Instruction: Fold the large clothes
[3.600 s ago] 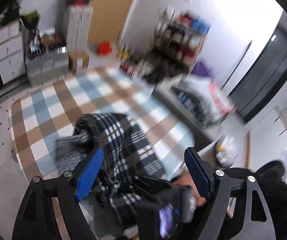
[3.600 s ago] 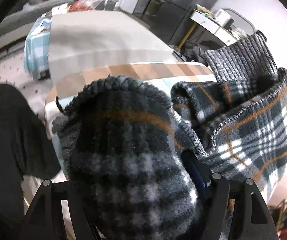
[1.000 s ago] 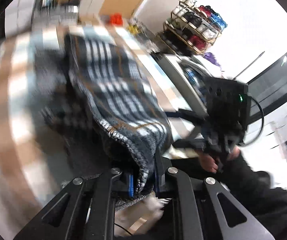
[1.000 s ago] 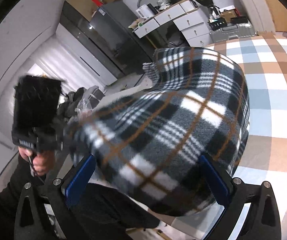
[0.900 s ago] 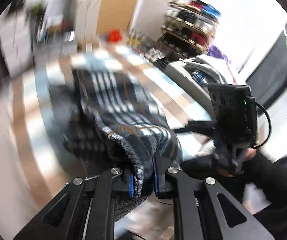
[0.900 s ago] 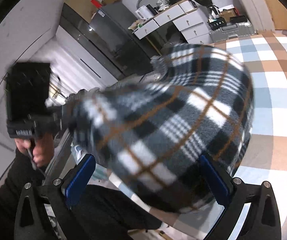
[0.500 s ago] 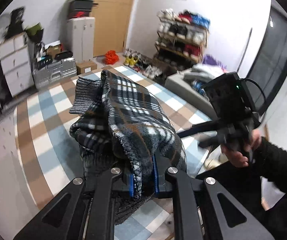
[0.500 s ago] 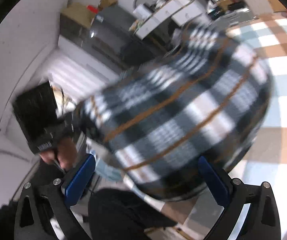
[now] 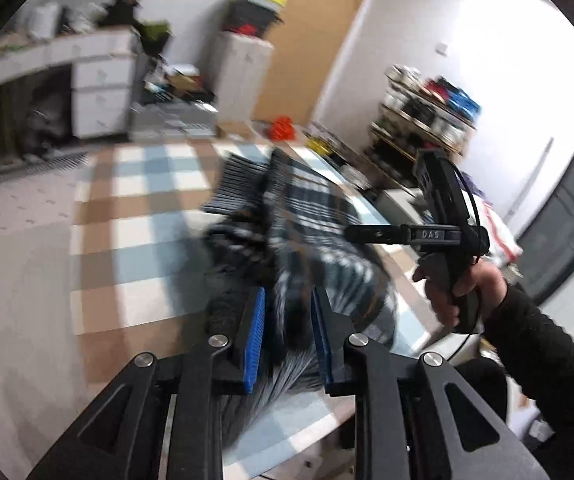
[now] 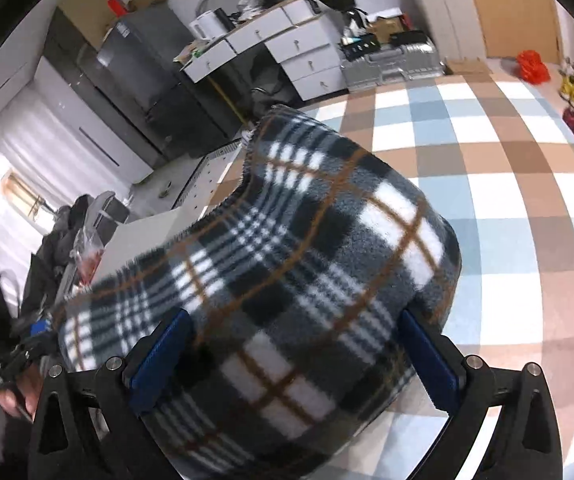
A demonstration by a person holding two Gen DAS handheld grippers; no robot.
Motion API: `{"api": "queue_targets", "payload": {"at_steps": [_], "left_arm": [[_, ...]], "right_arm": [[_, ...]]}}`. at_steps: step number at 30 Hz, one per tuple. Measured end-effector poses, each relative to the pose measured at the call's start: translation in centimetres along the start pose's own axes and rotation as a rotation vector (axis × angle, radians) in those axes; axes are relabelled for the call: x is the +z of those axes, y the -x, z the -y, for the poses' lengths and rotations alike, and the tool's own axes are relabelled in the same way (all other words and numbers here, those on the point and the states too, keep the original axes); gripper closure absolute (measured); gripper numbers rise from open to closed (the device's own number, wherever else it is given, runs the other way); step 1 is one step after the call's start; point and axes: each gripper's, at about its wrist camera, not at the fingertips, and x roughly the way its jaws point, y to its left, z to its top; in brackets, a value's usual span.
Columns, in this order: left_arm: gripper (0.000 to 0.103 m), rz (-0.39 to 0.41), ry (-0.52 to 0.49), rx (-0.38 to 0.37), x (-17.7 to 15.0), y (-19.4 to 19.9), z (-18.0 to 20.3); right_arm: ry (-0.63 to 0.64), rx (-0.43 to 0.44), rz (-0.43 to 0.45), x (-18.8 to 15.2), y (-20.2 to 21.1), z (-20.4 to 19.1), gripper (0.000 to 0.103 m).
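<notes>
A dark plaid fleece garment (image 9: 307,220) lies bunched on the table's checked brown, blue and white cloth (image 9: 135,232). My left gripper (image 9: 289,332) has the near edge of the bundle between its blue pads. Its jaws are opening, and the cloth no longer looks pinched. In the right wrist view the plaid bundle (image 10: 287,240) bulges between the widely spread fingers of my right gripper (image 10: 293,352), which stands open. The right gripper (image 9: 351,234) also shows side-on over the garment, with a hand on its grip. The left gripper (image 10: 27,340) shows blurred at the lower left.
The checked table cloth (image 10: 507,184) stretches right of the bundle. A shoe rack (image 9: 427,112), white drawers (image 9: 99,80), a silver suitcase (image 10: 387,64) and a red item (image 9: 283,128) stand beyond the table. A black sleeve (image 9: 547,360) is at the table's near right.
The left gripper's pads, tightly pinched on the fleece before, now stand apart. Both views have swung sideways, and the bundle now sits lower on the table.
</notes>
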Motion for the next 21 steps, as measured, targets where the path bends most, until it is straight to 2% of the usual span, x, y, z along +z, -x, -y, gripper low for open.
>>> {"api": "queue_targets", "payload": {"at_steps": [3, 4, 6, 8, 11, 15, 19, 21], "left_arm": [[0.085, 0.032, 0.033, 0.014, -2.4, 2.0, 0.8], [0.085, 0.035, 0.057, -0.005, -3.2, 2.3, 1.0], [0.085, 0.034, 0.124, -0.102, -5.1, 2.0, 1.7], [0.085, 0.029, 0.155, -0.127, -5.8, 0.5, 2.3], [0.085, 0.031, 0.237, -0.114, -5.8, -3.1, 2.1], [0.085, 0.074, 0.32, -0.151, -3.4, -7.0, 0.3], [0.085, 0.091, 0.391, -0.35, -1.4, -9.3, -0.8], [0.085, 0.09, 0.398, -0.485, -0.2, -10.5, -0.7]], "right_arm": [[-0.024, 0.018, -0.004, 0.2, -0.3, 1.2, 0.0], [-0.027, 0.018, -0.006, 0.2, -0.5, 1.2, 0.0], [-0.022, 0.013, -0.005, 0.1, -0.6, 1.1, 0.0], [-0.018, 0.008, -0.008, 0.2, -0.6, 0.6, 0.0], [-0.03, 0.007, -0.02, 0.4, -0.7, 0.5, 0.0], [-0.026, 0.006, -0.06, 0.6, -1.2, 0.6, 0.0], [-0.043, 0.046, -0.1, 0.5, -1.6, 1.4, 0.0], [-0.048, 0.064, -0.107, 0.4, -1.7, 2.0, 0.0]]}}
